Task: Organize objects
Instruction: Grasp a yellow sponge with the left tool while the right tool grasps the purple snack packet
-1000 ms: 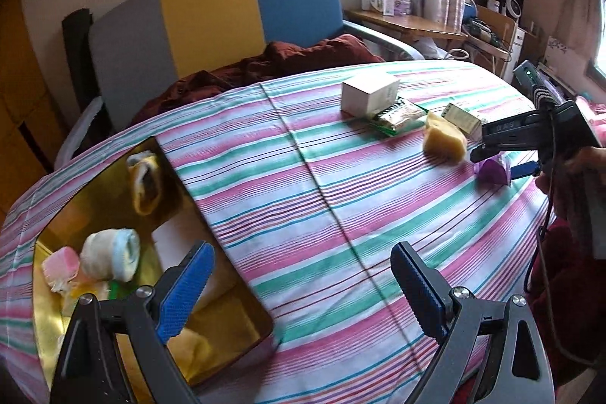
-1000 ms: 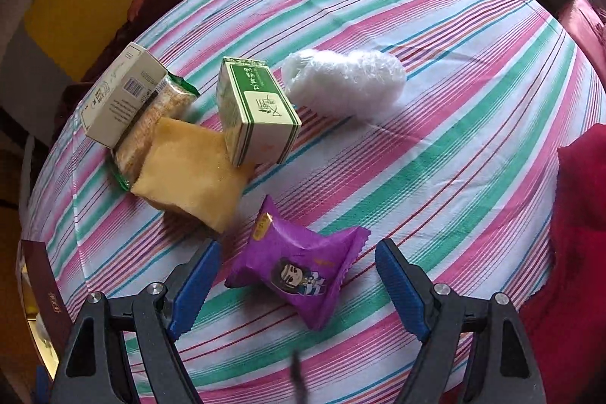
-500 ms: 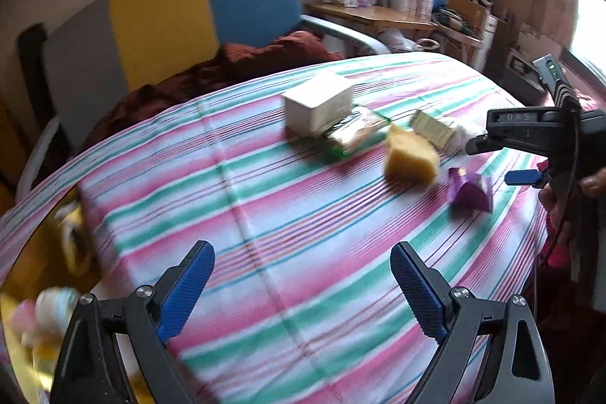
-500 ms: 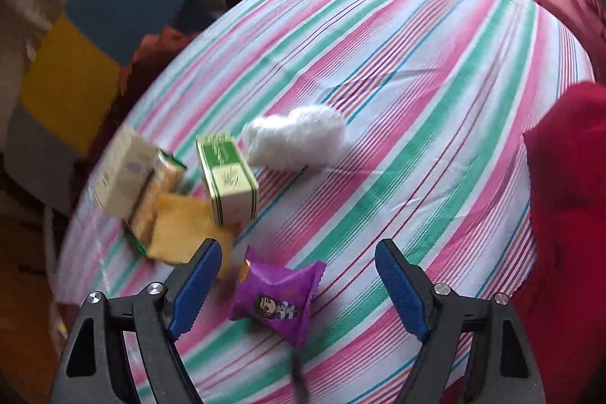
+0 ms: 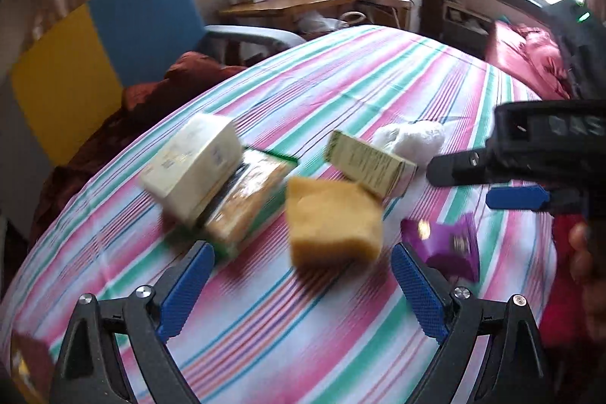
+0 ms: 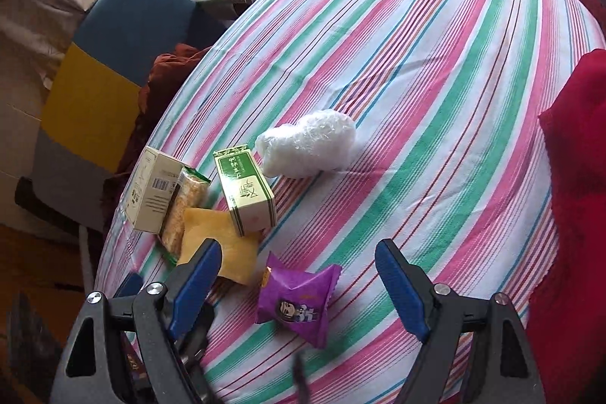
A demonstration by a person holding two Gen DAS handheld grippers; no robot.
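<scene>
On the striped tablecloth lie a yellow sponge-like block (image 5: 333, 228) (image 6: 221, 248), a purple snack packet (image 5: 449, 247) (image 6: 297, 301), a green-and-white box (image 5: 369, 163) (image 6: 246, 190), a cream box (image 5: 193, 163) (image 6: 151, 192), a green cracker packet (image 5: 246, 203) (image 6: 185, 205) and a white wad of plastic wrap (image 5: 411, 137) (image 6: 308, 142). My left gripper (image 5: 299, 284) is open and empty, just short of the yellow block. My right gripper (image 6: 297, 283) is open and empty, with the purple packet between its fingers; it also shows in the left wrist view (image 5: 511, 197).
A chair with grey, yellow and blue panels (image 5: 98, 36) (image 6: 110, 40) stands behind the table with a dark red cloth (image 5: 159, 89) on it. A wooden desk with small items (image 5: 288, 0) is at the back. Red fabric (image 6: 579, 177) lies at the table's right edge.
The left gripper has swung right, away from the gold tin, and come close to the group of objects. The right gripper has lifted and tilted, still over the purple packet.
</scene>
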